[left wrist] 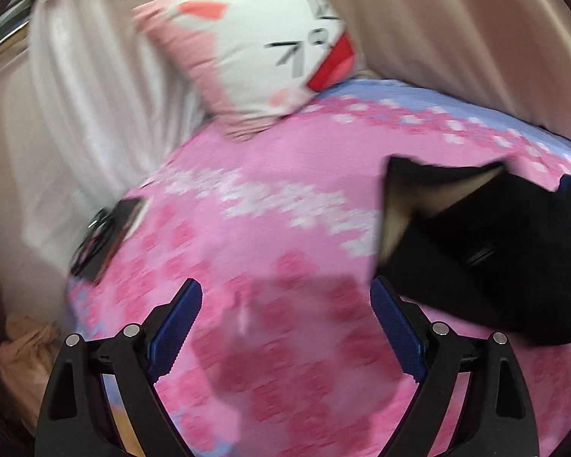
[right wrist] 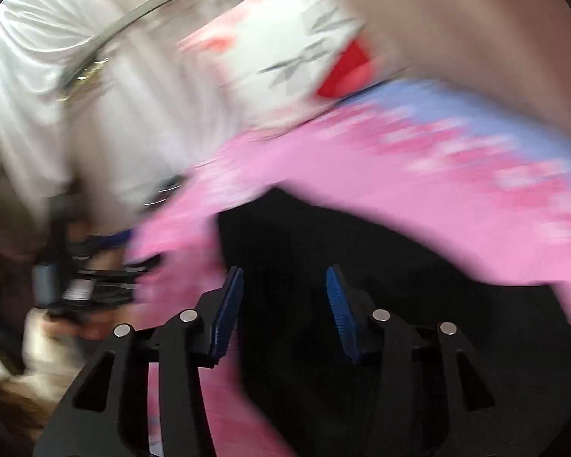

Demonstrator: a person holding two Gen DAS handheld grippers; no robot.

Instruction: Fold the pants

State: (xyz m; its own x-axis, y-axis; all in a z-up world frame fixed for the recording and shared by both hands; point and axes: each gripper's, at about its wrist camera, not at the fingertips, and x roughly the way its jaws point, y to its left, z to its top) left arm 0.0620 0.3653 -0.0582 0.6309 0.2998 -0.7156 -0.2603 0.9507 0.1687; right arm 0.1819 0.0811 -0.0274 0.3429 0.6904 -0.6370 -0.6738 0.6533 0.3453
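Black pants (left wrist: 495, 251) lie bunched on the right side of a pink patterned bedspread (left wrist: 270, 221), with a pale lining showing at the waist opening. My left gripper (left wrist: 285, 297) is wide open and empty over the bedspread, just left of the pants. In the blurred right wrist view the pants (right wrist: 323, 236) spread directly ahead and under my right gripper (right wrist: 285, 285), which is open with nothing between its blue pads. The left gripper (right wrist: 83, 285) shows as a dark blur at the left in the right wrist view.
A pink and white cartoon pillow (left wrist: 255, 49) leans at the head of the bed. A dark phone-like object (left wrist: 106, 240) lies at the bed's left edge. White and beige curtains (left wrist: 87, 95) hang behind. Crumpled pale cloth (left wrist: 26, 354) lies low left.
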